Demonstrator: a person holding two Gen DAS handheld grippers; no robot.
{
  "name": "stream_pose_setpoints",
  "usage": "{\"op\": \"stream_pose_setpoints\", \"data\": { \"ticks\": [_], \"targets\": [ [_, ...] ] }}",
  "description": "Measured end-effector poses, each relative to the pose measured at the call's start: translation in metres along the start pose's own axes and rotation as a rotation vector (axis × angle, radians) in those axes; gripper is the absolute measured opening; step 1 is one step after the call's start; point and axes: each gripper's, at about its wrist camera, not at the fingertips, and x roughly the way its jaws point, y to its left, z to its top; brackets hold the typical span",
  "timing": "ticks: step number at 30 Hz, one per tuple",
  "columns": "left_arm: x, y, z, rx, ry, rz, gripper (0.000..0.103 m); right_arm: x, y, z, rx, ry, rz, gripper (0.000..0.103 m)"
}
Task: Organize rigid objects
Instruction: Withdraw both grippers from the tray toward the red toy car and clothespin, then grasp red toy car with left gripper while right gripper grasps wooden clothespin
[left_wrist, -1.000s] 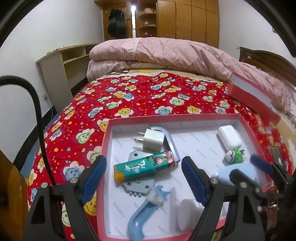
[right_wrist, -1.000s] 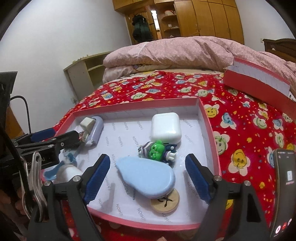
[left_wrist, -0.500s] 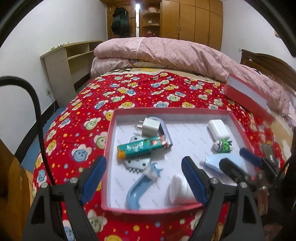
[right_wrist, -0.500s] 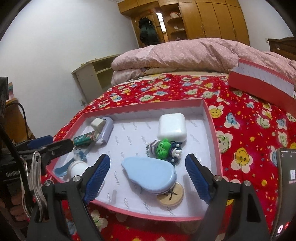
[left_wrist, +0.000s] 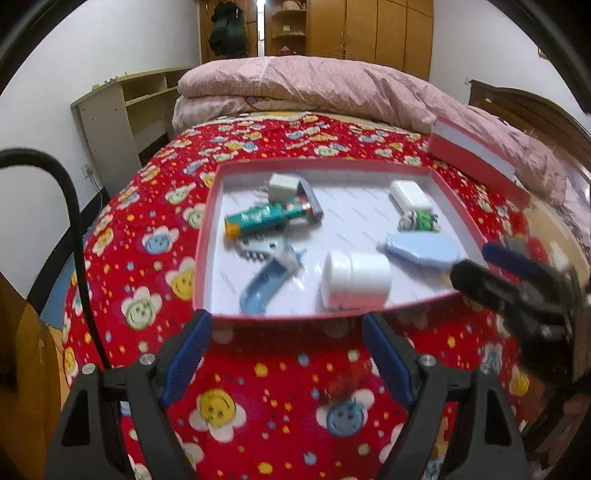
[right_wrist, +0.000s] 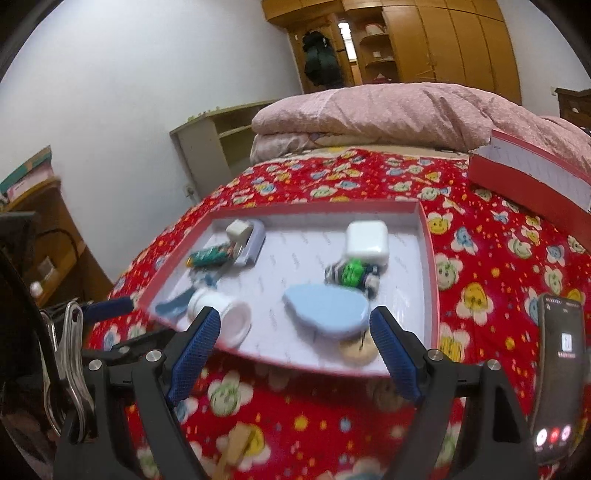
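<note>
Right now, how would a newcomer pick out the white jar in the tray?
Find the red-rimmed tray on the flowered bedspread. At its near edge lies the white jar, on its side. It is the only white cylinder; the other white items are boxy.

The left gripper (left_wrist: 286, 354) and the right gripper (right_wrist: 295, 343) are both spread wide with nothing between their blue-padded fingers (left_wrist: 188, 354), side by side.

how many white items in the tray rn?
3. White charger plug at the far left corner, white earbud case far right, white jar lying on its side near the front edge. Smaller ones could be hidden under the clutter.
</note>
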Motion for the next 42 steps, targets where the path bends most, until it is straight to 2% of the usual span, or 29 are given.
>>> {"op": "stream_pose_setpoints", "data": {
  "ticks": [6, 17, 24, 32, 35, 37, 42],
  "targets": [
    [-0.001, -0.008, -0.013, 0.022, 0.002, -0.016, 0.087, -0.021, 0.000, -0.026, -0.032, 0.034, -0.029, 0.085],
    [0.002, -0.026, -0.031, 0.094, -0.008, -0.025, 0.085, -0.051, -0.022, -0.061, 0.003, 0.053, -0.123, 0.083],
    [0.014, -0.031, -0.038, 0.120, 0.016, -0.048, 0.065, -0.052, -0.033, -0.070, 0.039, 0.066, -0.145, 0.074],
    [0.018, -0.034, -0.042, 0.133, 0.004, -0.069, 0.057, -0.058, -0.038, -0.079, 0.074, 0.073, -0.120, 0.071],
    [0.017, -0.036, -0.043, 0.142, 0.000, -0.079, 0.048, -0.059, -0.036, -0.082, 0.086, 0.079, -0.103, 0.070],
    [0.016, -0.038, -0.043, 0.144, -0.003, -0.083, 0.038, -0.057, -0.033, -0.085, 0.089, 0.088, -0.092, 0.069],
    [0.015, -0.037, -0.043, 0.141, -0.005, -0.092, 0.034, -0.054, -0.025, -0.087, 0.080, 0.105, -0.078, 0.067]
  ]
}}
